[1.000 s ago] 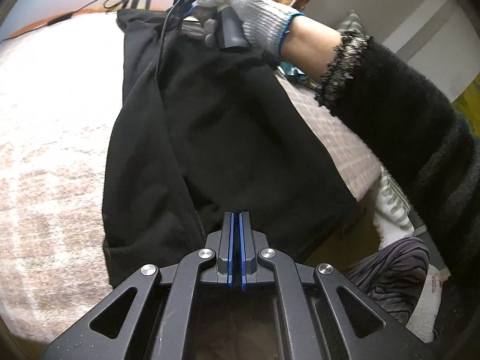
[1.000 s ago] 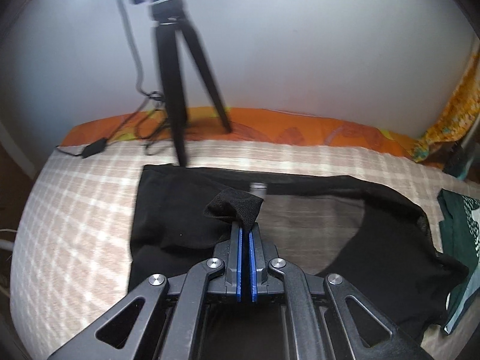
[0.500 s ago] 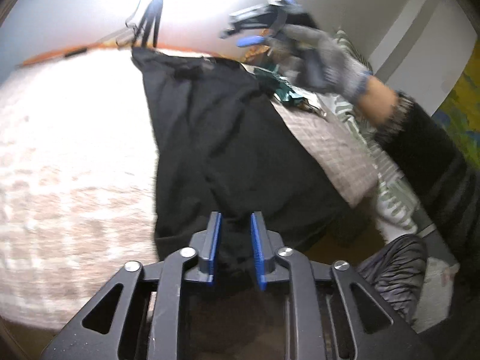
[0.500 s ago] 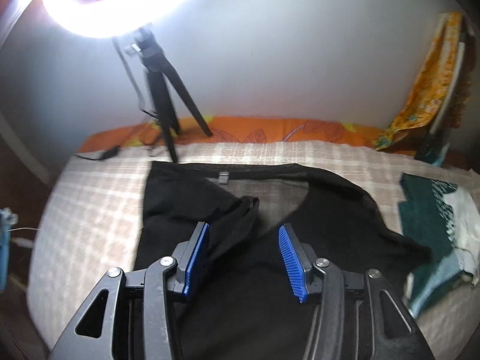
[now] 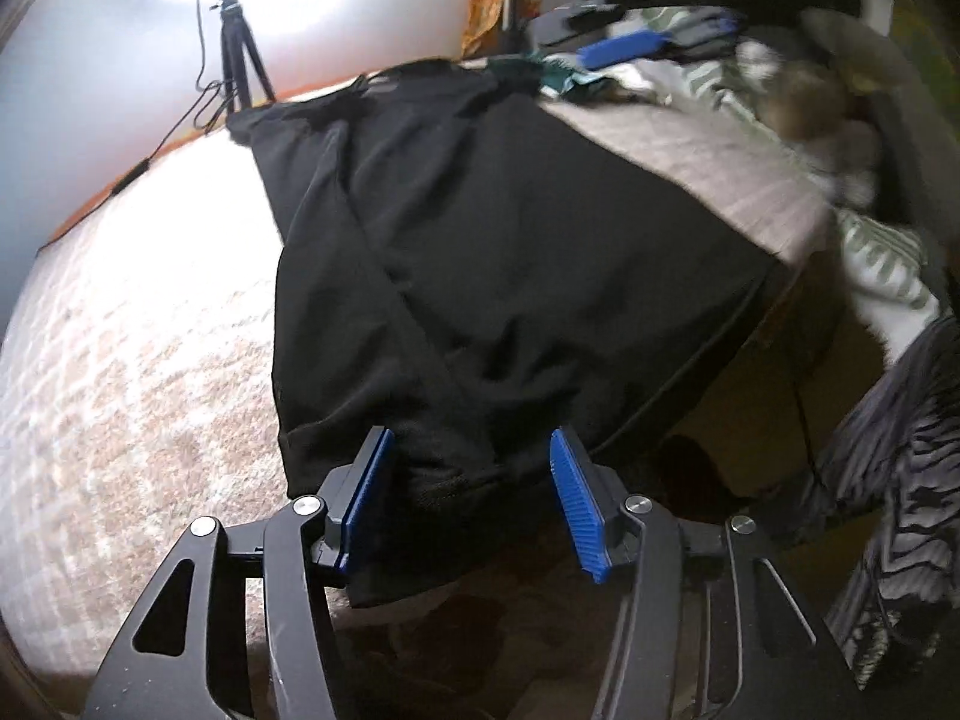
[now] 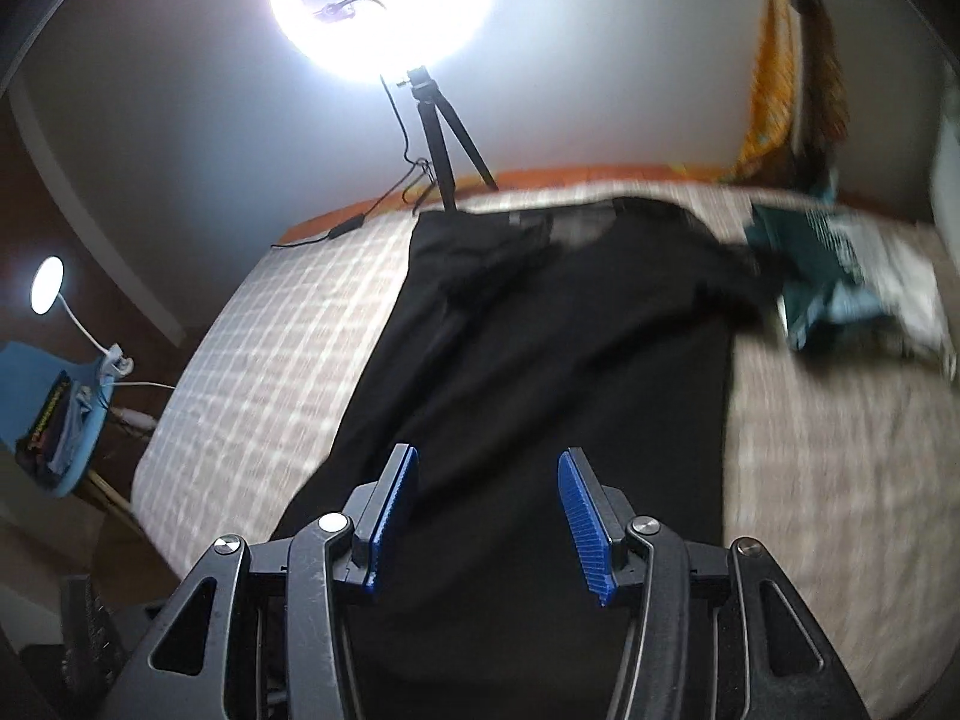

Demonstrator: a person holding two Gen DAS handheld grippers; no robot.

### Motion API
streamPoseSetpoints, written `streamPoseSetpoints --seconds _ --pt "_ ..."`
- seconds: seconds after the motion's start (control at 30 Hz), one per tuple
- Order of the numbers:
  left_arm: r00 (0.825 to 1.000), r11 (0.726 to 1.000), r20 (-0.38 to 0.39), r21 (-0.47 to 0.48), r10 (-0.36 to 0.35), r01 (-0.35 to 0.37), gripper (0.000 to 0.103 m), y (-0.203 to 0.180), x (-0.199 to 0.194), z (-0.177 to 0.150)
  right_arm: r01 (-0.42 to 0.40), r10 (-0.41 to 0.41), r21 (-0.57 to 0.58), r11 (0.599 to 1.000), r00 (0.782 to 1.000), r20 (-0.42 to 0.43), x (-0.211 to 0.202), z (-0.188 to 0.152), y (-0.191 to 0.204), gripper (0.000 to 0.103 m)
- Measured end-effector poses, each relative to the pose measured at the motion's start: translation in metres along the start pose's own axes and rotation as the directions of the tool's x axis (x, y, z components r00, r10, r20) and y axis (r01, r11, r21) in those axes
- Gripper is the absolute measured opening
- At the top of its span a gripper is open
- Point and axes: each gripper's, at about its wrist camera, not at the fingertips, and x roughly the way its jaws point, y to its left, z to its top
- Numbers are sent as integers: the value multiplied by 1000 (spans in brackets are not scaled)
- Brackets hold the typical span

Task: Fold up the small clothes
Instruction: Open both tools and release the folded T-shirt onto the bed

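Left wrist view: the left gripper (image 5: 471,495) has just been opening, and its blue ribbed pads (image 5: 366,495) now stand apart on either side of the near hem of the black soft-knit garment (image 5: 510,252), no longer pinching it; the cloth bulges between the jaws but neither pad presses on it. The garment lies flat on the pale checked bedcover (image 5: 138,348), its left side folded inward along a long crease, its near hem at the bed's near edge. In the right wrist view the right gripper (image 6: 486,516) has likewise let go; its jaws are parted with nothing gripped, and it now sits back over the near part of the black garment, where a second ago it was clamped on a sleeve at the far end. That sleeve (image 6: 498,252) now rests folded onto the body near the collar. Judgement: the left-side fold appears laid and released; the right side, toward the folded green patterned cloth (image 6: 828,276), appears not yet folded.
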Motion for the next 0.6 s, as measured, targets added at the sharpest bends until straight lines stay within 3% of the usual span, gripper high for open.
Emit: streamPoseSetpoints --seconds 0.07,0.13,0.2,0.3,0.43,0.5,0.6 --pt "1000 1000 -3 -5 4 -4 52 3 2 -3 -9 9 29 1000 1000 -5 -1 -10 -6 52" --pt "1000 1000 4 -12 6 -6 45 5 3 -4 2 -2 35 999 1000 -1 -3 -15 -9 52" --pt "1000 1000 13 -28 -13 13 25 7 4 -5 9 -9 24 1000 1000 16 -6 -17 -9 52" --pt "997 993 19 -96 -74 76 10 18 5 -4 -1 0 24 1000 999 33 -11 -19 -9 52" --pt "987 970 48 -185 -154 161 5 30 -1 -2 5 -4 -2 1000 999 36 -9 -19 -6 52" --pt "975 945 73 -240 -211 223 4 35 -4 0 -3 3 -8 1000 1000 26 -5 -20 -5 52" --pt "958 925 112 -252 -263 283 4 33 -16 4 -5 6 -14 1000 1000 16 1 -20 -3 52"
